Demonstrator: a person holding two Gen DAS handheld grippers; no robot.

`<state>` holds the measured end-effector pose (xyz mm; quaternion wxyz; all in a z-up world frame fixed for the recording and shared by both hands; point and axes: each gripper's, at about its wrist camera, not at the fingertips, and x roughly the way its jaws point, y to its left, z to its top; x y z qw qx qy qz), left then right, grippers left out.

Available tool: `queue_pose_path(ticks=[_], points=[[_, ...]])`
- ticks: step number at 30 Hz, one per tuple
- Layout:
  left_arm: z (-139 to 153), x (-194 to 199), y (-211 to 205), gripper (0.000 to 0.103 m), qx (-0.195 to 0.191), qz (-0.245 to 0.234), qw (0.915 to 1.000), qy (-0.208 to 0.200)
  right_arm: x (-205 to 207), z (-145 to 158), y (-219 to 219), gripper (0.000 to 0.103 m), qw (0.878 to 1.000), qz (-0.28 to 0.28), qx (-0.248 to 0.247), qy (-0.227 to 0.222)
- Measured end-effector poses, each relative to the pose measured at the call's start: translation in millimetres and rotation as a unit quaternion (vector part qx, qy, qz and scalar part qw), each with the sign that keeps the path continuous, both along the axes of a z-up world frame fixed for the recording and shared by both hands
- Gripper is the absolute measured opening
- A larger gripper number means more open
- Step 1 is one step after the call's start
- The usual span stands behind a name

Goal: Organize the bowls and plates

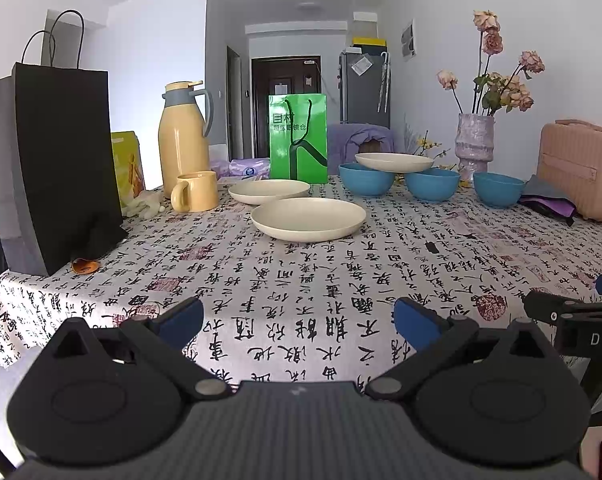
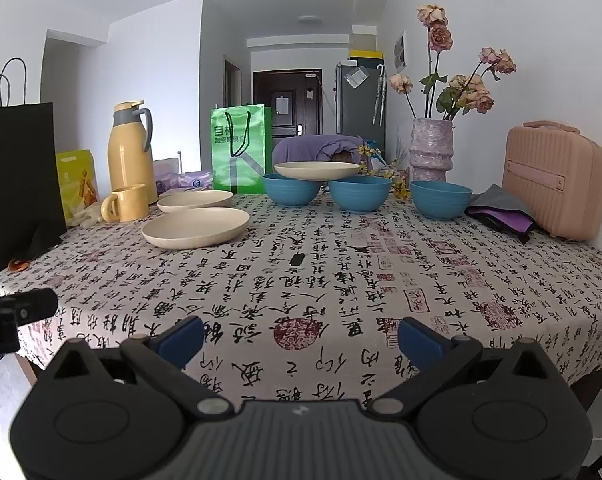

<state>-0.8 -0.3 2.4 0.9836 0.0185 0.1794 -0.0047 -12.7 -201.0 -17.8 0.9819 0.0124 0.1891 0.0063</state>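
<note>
Two cream plates lie on the patterned tablecloth, a near plate (image 1: 308,219) (image 2: 195,227) and a far plate (image 1: 269,191) (image 2: 195,200). A third cream plate (image 1: 394,162) (image 2: 317,170) rests across the rims of the left blue bowl (image 1: 366,179) (image 2: 291,189) and the middle blue bowl (image 1: 432,185) (image 2: 360,193). The right blue bowl (image 1: 498,189) (image 2: 440,199) stands alone. My left gripper (image 1: 298,320) and right gripper (image 2: 301,336) hover open over the table's front edge, far from the dishes, holding nothing.
At the left stand a black paper bag (image 1: 57,164), a yellow thermos (image 1: 183,140) and a yellow mug (image 1: 195,197). A green bag (image 1: 299,138) stands behind the plates. At the right are a vase of dried roses (image 1: 475,146), folded cloths (image 2: 501,212) and a pink case (image 2: 553,180).
</note>
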Motion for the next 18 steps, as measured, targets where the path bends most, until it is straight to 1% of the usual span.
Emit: queue_pose_path(ticks=[18], points=[[1.1,-0.1,-0.4,0.103,0.003,-0.002,1.0000,-0.002,0.1,-1.0,-2.7,0.103,1.000,-0.001,0.004,0.002]])
